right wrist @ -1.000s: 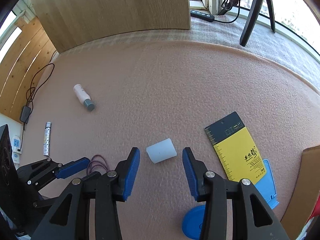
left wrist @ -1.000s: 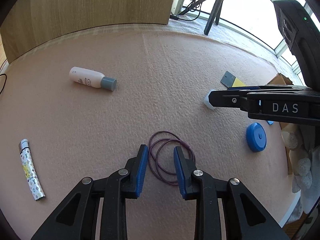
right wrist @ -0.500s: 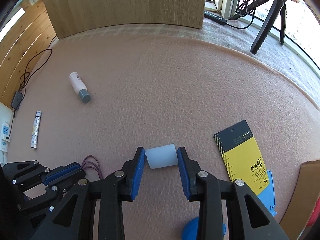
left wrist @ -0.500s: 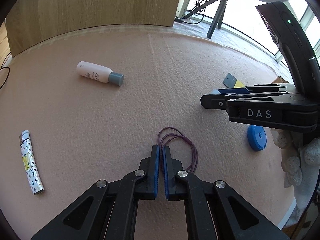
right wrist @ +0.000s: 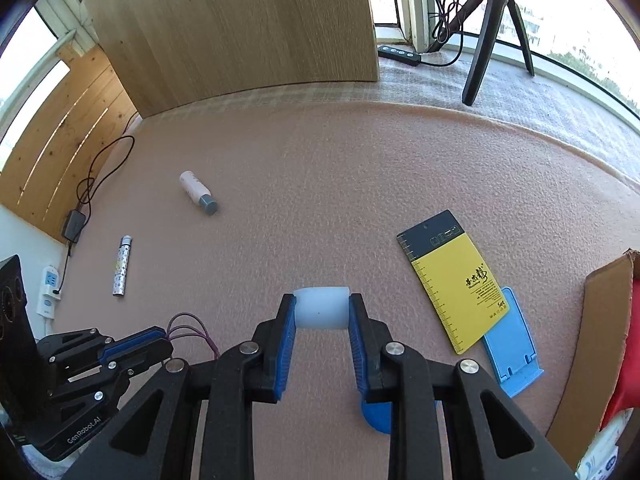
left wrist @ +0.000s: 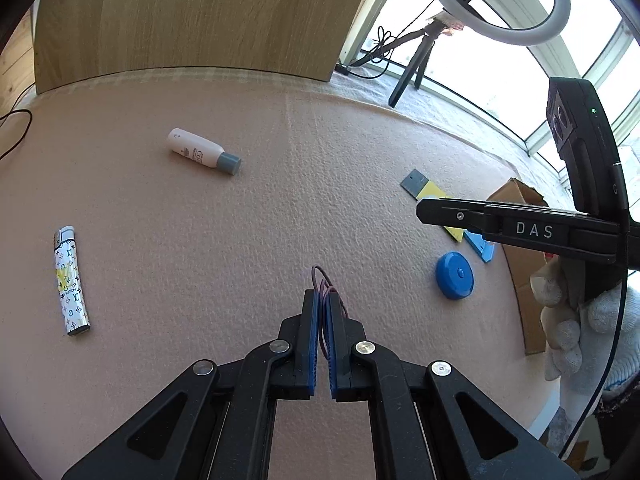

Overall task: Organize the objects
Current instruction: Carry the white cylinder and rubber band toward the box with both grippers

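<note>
My left gripper (left wrist: 323,298) is shut on a purple hair tie (left wrist: 320,276), lifted off the pink mat; its loops (right wrist: 188,326) stick out past the tips. My right gripper (right wrist: 322,306) is shut on a small white cylinder (right wrist: 321,307), held above the mat. In the left wrist view the right gripper's side shows at the right, held by a gloved hand (left wrist: 580,320). Loose on the mat lie a white bottle with a grey cap (left wrist: 204,152), a patterned lighter (left wrist: 71,280), a blue round disc (left wrist: 455,275), a yellow ruler card (right wrist: 454,278) and a blue phone stand (right wrist: 510,340).
A cardboard box (right wrist: 600,344) with something red inside stands at the right edge of the mat. A wooden panel (right wrist: 240,28) rises at the back. A tripod (right wrist: 492,28), a power strip (right wrist: 399,55) and cables (right wrist: 104,172) lie beyond the mat.
Both grippers closed: the left on the hair tie, the right on the white cylinder. Both have since risen from the mat with their objects.
</note>
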`<state>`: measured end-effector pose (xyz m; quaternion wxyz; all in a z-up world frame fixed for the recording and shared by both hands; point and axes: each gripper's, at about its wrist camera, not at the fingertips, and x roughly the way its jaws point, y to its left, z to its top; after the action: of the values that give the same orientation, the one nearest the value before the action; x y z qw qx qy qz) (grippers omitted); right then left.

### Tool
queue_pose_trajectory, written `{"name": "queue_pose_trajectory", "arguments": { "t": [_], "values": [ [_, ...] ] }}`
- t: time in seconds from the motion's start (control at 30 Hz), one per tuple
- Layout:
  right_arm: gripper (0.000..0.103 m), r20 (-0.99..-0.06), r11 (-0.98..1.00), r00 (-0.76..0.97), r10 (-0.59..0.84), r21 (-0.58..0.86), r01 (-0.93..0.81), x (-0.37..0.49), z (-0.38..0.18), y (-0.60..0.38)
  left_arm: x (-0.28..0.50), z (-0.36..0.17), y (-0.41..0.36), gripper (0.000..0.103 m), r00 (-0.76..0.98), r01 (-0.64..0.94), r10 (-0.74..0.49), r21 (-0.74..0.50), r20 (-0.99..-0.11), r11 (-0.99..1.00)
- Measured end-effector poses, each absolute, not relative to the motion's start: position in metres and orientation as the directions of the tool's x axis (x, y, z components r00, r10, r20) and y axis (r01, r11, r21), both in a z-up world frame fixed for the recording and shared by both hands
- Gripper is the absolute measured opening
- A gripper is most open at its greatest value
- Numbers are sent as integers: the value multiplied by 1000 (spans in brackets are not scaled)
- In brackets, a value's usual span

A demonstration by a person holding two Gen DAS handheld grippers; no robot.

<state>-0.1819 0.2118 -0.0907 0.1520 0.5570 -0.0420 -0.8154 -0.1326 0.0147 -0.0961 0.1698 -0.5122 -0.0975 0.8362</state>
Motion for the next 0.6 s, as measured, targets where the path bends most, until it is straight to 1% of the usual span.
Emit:
{"name": "queue_pose_trajectory", "arguments": {
  "t": [0.27,0.6],
  "values": [
    [23,-875,-956,-387,-292,258,140,-137,-62,270,-123,-61,35,3,-446,-240,431,-359,-784,-902],
    [23,-861,-976,-475,-180,216,-21,-89,-36,369,-120,-31,111,3,-427,-363,511,-376,-746,-852]
  ]
}}
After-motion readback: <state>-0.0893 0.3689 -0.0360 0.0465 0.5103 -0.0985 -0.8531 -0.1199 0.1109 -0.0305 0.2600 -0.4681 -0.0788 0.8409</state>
